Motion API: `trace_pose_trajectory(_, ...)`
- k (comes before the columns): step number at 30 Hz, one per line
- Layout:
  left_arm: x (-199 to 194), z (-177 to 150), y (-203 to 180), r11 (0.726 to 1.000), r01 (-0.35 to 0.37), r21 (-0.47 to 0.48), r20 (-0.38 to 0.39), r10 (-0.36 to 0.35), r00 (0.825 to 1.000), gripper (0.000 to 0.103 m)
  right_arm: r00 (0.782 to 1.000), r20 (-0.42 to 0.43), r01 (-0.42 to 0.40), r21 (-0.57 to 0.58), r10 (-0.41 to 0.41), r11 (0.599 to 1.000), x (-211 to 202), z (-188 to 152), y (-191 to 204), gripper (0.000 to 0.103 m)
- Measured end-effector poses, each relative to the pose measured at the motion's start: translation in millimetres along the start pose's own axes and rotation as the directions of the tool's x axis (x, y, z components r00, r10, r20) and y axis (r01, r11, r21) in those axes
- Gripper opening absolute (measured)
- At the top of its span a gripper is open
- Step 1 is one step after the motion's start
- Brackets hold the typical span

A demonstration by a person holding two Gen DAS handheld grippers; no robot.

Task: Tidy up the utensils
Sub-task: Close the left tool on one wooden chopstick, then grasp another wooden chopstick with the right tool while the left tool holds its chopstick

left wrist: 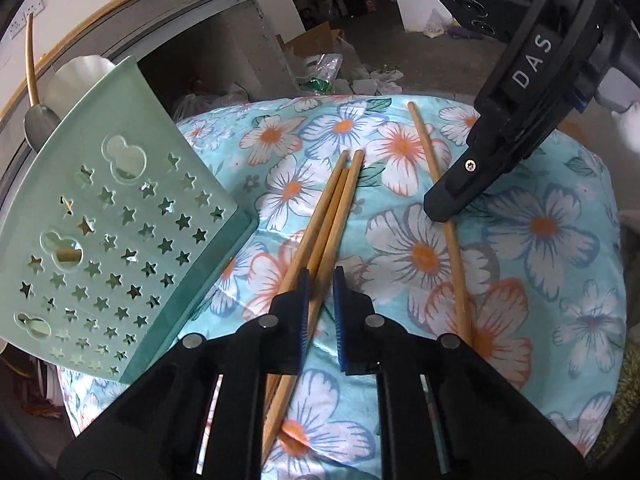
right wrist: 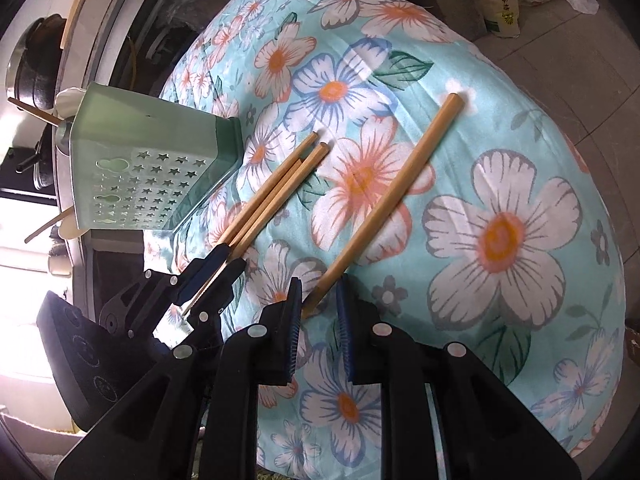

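A bundle of wooden chopsticks lies on the floral cloth, and its near part runs between the blue pads of my left gripper. That gripper is shut on the bundle. To the right lies a single chopstick. My right gripper comes down on it about midway, and the stick crosses slantwise between the narrow jaws, touching both pads. A pale green utensil holder with star-shaped holes lies tipped on its side at the cloth's left edge.
The cloth-covered table is round and drops away on every side. Behind the holder stands a grey shelf unit with a gold-handled ladle. Cardboard and plastic bags litter the floor beyond.
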State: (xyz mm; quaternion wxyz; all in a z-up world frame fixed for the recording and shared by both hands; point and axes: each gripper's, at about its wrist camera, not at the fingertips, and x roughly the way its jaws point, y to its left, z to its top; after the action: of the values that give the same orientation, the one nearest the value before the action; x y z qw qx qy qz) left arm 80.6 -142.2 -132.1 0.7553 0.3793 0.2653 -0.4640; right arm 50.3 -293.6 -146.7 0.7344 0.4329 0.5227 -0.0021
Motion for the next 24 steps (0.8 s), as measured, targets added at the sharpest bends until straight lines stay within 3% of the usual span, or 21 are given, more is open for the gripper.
trace_pose_trajectory(7,3.4,4.1,-5.5,0.999,-0.029,0.039,0.005,0.029,1.0,0.007,1.0,0.003,-0.015,-0.011,0.015,1.0,-1.6,-0.6,-2.2,0.018)
trace_pose_trajectory(11,-5.5,4.3,-3.7,1.0,-0.011,0.023,0.005,0.011,1.0,0.007,1.0,0.0,-0.024,-0.016,0.024,1.0,-2.6,-0.5,-3.7,0.017)
trace_pose_trajectory(18,-22.1,-0.8,5.0,0.994,0.079,-0.074,-0.007,-0.08,0.997,0.005,1.0,-0.001,-0.028,-0.026,0.028,0.999,-1.9,-0.3,-3.0,0.017)
trace_pose_trajectory(24,-27.5,-10.5,13.9,0.981,0.101,-0.164,-0.019,-0.106,0.994,0.005,1.0,0.003,-0.025,-0.031,0.026,0.999,-1.1,-1.4,-0.5,0.017)
